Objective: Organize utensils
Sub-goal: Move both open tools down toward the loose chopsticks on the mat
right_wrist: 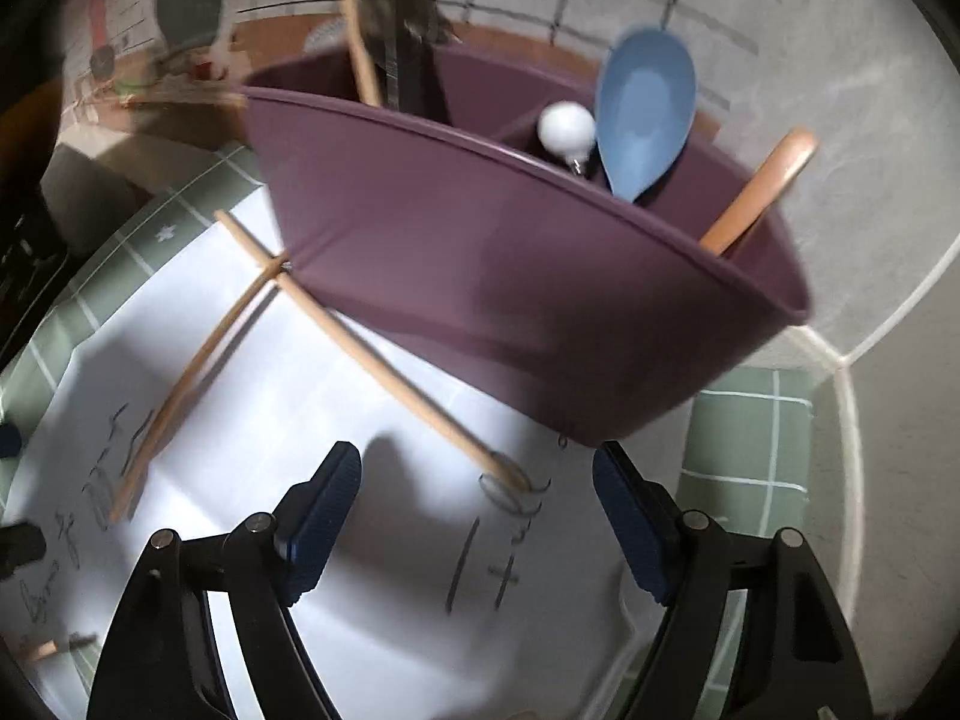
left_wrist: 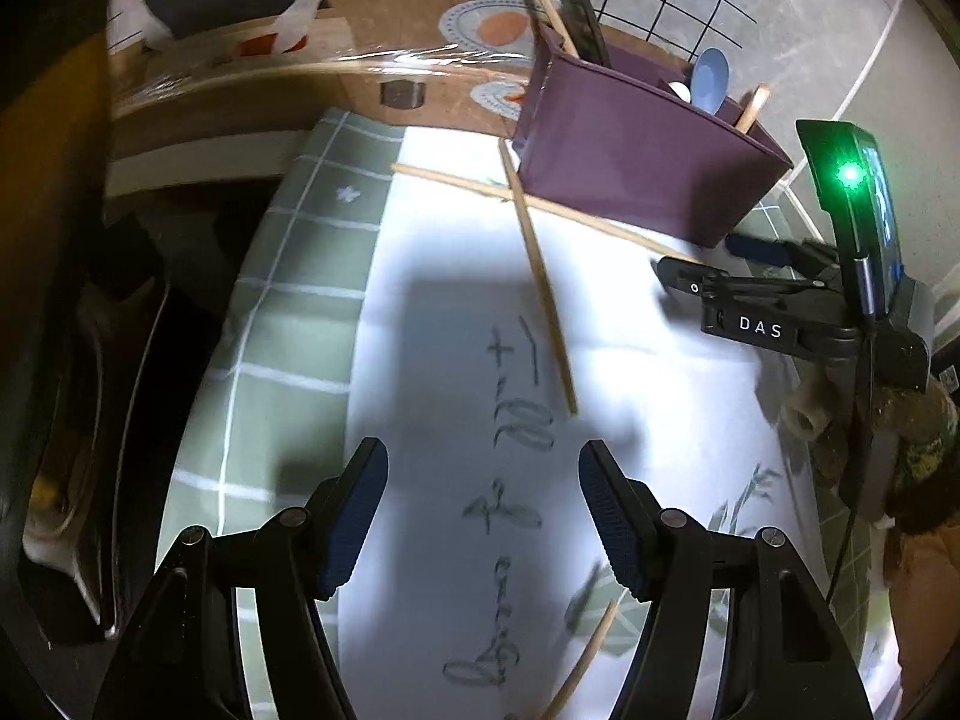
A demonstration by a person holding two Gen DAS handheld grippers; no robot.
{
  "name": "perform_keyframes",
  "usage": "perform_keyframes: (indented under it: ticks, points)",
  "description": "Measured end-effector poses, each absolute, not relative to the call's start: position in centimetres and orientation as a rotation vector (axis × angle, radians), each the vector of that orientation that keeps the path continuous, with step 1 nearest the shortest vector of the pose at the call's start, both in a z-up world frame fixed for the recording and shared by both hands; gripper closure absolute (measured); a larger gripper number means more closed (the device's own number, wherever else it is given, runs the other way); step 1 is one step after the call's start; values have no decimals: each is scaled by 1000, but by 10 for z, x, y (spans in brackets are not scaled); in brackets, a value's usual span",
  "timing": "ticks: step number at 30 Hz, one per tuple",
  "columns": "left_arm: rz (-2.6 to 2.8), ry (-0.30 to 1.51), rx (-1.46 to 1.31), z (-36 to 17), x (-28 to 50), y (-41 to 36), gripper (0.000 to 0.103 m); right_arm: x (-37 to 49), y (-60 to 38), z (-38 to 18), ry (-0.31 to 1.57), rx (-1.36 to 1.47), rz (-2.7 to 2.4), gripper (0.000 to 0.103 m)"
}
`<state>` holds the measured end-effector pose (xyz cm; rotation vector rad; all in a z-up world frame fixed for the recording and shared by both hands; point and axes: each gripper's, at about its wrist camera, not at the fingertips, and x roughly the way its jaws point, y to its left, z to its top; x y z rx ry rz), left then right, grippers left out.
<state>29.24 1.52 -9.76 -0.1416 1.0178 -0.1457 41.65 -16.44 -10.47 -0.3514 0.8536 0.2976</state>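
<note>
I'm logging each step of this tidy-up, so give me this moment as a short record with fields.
holder: purple plastic utensil caddy, divided into compartments, standing on the white printed cloth
in holder: blue plastic spoon, white round-ended utensil, wooden handle, one upright wooden chopstick
loose on cloth: two crossed wooden chopsticks, another chopstick nearer the left gripper
left gripper: open, holding nothing
right gripper: open, holding nothing, near the caddy
</note>
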Motion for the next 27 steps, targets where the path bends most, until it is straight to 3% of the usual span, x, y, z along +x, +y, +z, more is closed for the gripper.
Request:
perform_keyframes:
  ticks: [1,2,3,4,5,13,17,21,23,27]
  points:
    - [-138,1013,-147,-97,298,14,36,422,-168,-107,876,-319,309,38]
    - [-124,1008,-156,-97,302,14,36,425,-172,-109,900,-290,320,60]
    - [-107,1002,-170,-96,309,15,36,427,-175,-111,935,-250,343,66]
    - [-97,999,-185,-95,316,15,36,426,-180,-110,950,-201,359,84]
    - [-93,997,-194,-94,324,14,36,422,-182,-110,959,-200,354,89]
    - [3,1020,-104,-99,381,-14,39,333,-193,-116,990,-162,417,96]
    - [9,1045,-25,-105,400,-30,65,287,-214,-115,991,-70,436,96]
    - [4,1038,-17,-111,401,-30,75,260,-234,-114,989,-30,424,96]
    - [-23,1044,-15,-111,396,-28,95,255,-240,-109,973,-27,419,94]
    - [-94,1050,-7,-111,367,-17,97,264,-250,-96,935,-30,403,92]
